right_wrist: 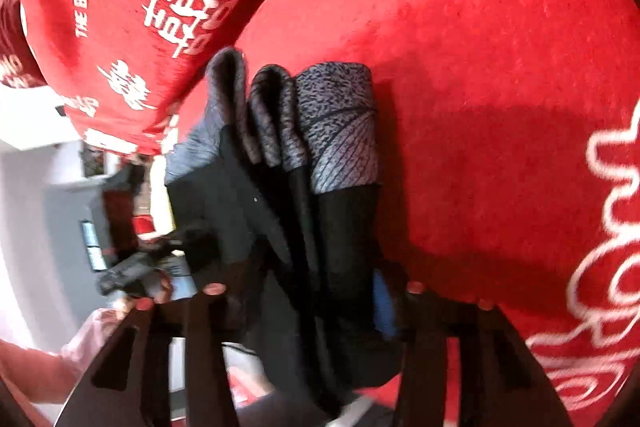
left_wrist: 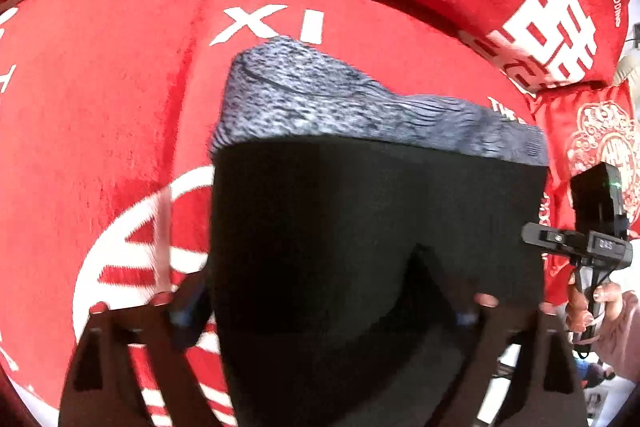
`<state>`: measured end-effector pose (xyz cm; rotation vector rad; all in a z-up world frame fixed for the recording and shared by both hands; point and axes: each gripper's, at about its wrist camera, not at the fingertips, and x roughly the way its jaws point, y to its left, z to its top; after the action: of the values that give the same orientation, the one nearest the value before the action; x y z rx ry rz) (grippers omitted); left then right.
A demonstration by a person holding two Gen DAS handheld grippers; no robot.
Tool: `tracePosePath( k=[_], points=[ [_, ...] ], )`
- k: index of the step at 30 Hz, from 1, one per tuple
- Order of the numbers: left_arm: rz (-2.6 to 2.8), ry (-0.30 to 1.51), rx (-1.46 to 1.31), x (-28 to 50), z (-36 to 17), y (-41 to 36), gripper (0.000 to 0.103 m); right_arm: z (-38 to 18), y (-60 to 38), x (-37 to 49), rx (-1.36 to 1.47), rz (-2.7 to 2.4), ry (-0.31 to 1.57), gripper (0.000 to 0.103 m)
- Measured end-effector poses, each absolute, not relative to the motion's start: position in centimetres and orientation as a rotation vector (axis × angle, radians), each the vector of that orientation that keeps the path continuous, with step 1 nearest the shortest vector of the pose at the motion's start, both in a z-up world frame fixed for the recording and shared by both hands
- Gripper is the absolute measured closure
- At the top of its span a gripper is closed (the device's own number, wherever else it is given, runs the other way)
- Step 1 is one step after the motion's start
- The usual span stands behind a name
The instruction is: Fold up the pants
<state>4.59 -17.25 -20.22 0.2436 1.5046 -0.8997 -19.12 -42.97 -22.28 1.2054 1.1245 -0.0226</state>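
pants bunched on the red cover, both your grippers right over them

the black pants (left_wrist: 376,227) with the grey patterned band fill the frame's centre on the red cover (left_wrist: 100,99). your left gripper (left_wrist: 328,311) stands wide, cloth between its fingers; whether they press it, i cannot tell. your right gripper (right_wrist: 312,295) straddles the folds, grip unclear.

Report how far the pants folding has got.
Done: the pants are already gathered into a stack of several layers, their grey patterned band at the far end, on the red blanket.

In hand: the folded stack sits between the fingers of both the left gripper and the right gripper; whether the pads press it is unclear.

Left: possibly a final fold or squaring, then letting go.
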Motion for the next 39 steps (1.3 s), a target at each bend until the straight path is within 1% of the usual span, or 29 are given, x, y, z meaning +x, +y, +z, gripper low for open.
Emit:
tracePosePath(
  k=[1,2,4,5,6,10,17,22,24,27,31,39],
  points=[
    [-0.896,1.501,0.246,4.7,-20.4,-17.2,0.000,-22.5,-42.9,-19.0,1.192,-0.036,1.127,0.039],
    [-0.897,1.504,0.246,4.7,-20.5,-17.1,0.000,-22.4,-42.9,-18.9,1.187,-0.047,1.120,0.039],
    [-0.880,1.506,0.264,4.6,-20.2,-17.2,0.000,-21.8,-42.6,-18.8,1.149,-0.090,1.143,0.032],
    [-0.866,1.499,0.282,4.6,-19.9,-17.1,0.000,-21.1,-42.2,-18.7,1.112,-0.139,1.167,0.027],
    [-0.847,1.481,0.310,4.4,-19.5,-17.2,0.000,-20.8,-41.8,-18.6,1.090,-0.174,1.185,0.024],
    [-0.796,1.415,0.422,2.8,-17.1,-17.1,0.000,-19.2,-41.2,-19.5,1.093,-0.302,1.229,0.024],
    [-0.746,1.365,0.510,-0.3,-13.6,-15.7,0.000,-15.7,-38.8,-22.5,1.037,-0.466,1.260,0.023],
    [-0.731,1.318,0.547,-3.5,-10.5,-14.9,0.000,-12.4,-35.8,-22.8,0.920,-0.529,1.271,0.018],
    [-0.722,1.296,0.581,-4.7,-9.5,-14.5,0.000,-11.5,-34.7,-22.7,0.894,-0.536,1.277,0.012],
    [-0.708,1.292,0.589,-6.2,-8.2,-13.7,0.000,-9.9,-32.7,-22.3,0.815,-0.551,1.287,0.008],
    [-0.680,1.288,0.587,-7.2,-6.8,-12.8,0.000,-8.0,-30.1,-21.2,0.699,-0.551,1.309,0.007],
    [-0.642,1.286,0.576,-7.6,-4.4,-11.5,0.000,-5.3,-27.0,-20.9,0.648,-0.543,1.347,0.006]
  ],
)
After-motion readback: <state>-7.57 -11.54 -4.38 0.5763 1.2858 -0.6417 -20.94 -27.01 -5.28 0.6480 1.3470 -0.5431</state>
